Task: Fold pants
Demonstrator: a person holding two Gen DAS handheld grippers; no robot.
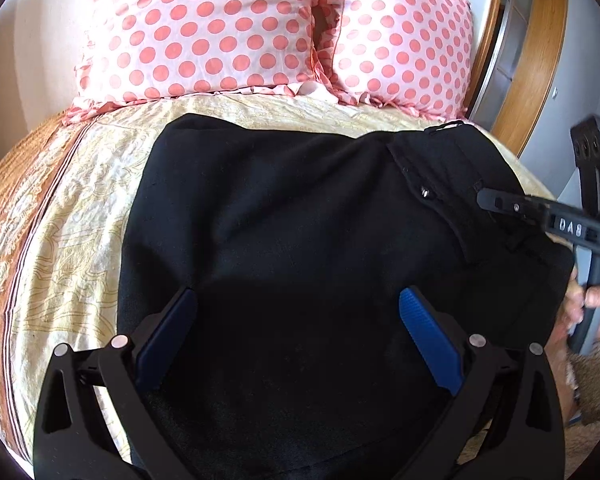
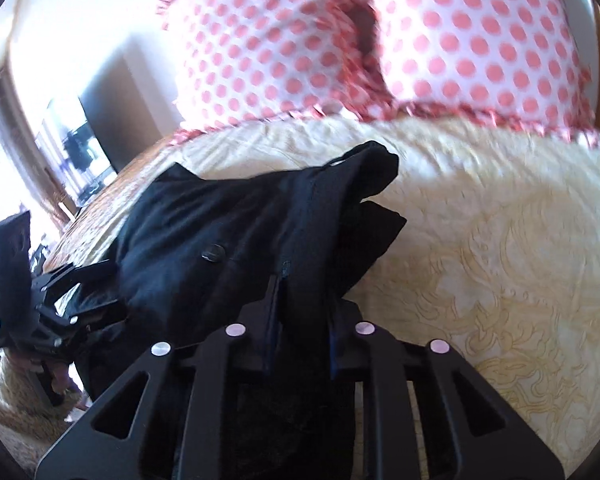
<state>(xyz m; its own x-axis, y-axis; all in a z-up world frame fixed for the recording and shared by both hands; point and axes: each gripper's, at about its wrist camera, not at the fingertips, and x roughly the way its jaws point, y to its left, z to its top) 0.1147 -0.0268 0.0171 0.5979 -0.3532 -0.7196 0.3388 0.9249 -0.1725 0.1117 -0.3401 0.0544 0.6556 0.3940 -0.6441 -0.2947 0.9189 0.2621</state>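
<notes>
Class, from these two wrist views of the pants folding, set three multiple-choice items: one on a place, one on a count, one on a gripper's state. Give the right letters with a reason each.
1. Where do the black pants lie?
A. on the patterned bedspread
B. on a wooden chair
C. on top of the pillows

2. How many polka-dot pillows are there?
A. one
B. two
C. four

3. What is the right gripper doing?
A. standing wide open over bare bedspread
B. closed on pants fabric
C. holding a pillow

Answers: 1 A, bedspread shows all around the pants. 2 B, two stand side by side at the headboard. 3 B, black fabric sits pinched between its narrowed fingers.
</notes>
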